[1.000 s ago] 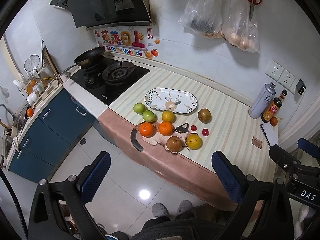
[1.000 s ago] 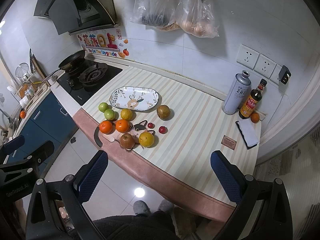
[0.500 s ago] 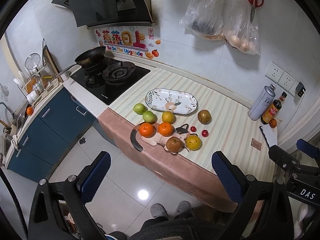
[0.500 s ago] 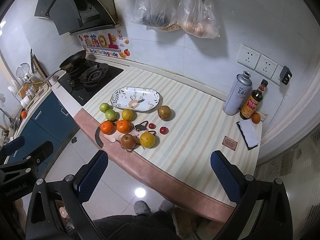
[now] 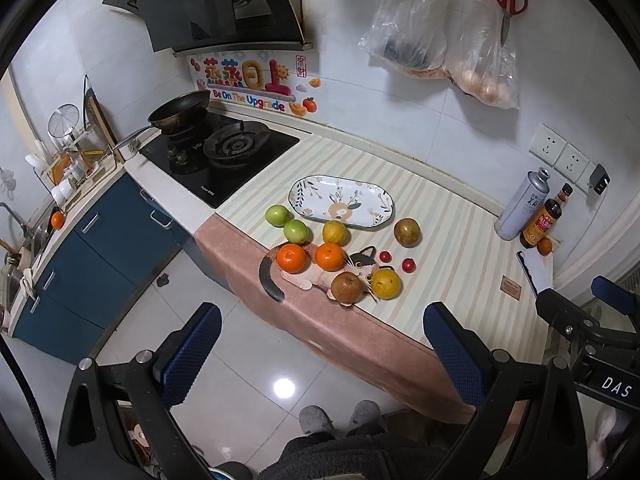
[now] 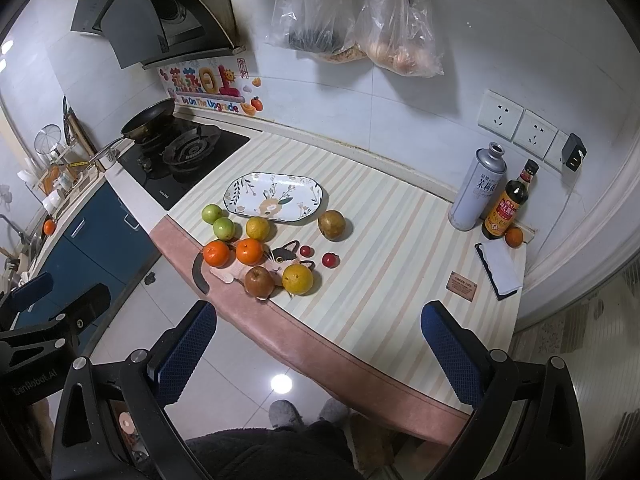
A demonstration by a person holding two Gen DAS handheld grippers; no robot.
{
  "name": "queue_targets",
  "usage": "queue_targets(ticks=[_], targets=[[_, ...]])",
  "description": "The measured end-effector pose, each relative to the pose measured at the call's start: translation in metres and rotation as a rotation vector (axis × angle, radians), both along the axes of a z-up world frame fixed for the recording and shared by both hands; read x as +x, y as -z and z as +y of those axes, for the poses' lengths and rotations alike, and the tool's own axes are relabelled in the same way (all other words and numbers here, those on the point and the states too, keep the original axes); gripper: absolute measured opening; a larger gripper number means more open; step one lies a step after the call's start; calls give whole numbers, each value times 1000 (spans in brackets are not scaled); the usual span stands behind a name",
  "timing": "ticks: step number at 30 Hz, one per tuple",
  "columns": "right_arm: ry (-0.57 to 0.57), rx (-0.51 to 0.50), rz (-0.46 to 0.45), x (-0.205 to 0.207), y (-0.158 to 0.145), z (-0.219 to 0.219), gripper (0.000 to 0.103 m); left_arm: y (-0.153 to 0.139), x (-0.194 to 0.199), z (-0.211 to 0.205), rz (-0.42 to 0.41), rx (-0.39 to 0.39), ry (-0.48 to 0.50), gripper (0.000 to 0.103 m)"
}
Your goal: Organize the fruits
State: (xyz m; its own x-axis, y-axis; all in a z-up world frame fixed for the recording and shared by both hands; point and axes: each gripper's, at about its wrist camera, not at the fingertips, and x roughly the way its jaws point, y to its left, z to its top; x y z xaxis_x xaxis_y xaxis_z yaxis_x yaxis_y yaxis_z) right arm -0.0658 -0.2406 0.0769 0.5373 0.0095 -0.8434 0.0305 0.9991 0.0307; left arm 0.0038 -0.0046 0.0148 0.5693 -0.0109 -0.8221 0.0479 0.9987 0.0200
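An empty oval patterned plate lies on the striped counter. In front of it sit two green apples, two oranges, two yellow citrus, two brown pears and two small red fruits, some on a cat-shaped mat. My left gripper and right gripper are open and empty, held high above the floor, well short of the counter edge.
A gas hob with a frying pan stands left of the counter. A spray can, a sauce bottle and a small orange stand at the back right. Bags hang on the wall.
Both views have drifted slightly toward the counter. The fruits have not moved and both grippers stay open.
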Motion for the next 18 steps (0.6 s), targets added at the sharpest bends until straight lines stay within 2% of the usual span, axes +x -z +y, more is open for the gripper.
queue_targets(ticks=[18], targets=[[-8, 4, -6, -2, -2, 2, 103, 4, -2, 4, 1, -9, -2, 103]])
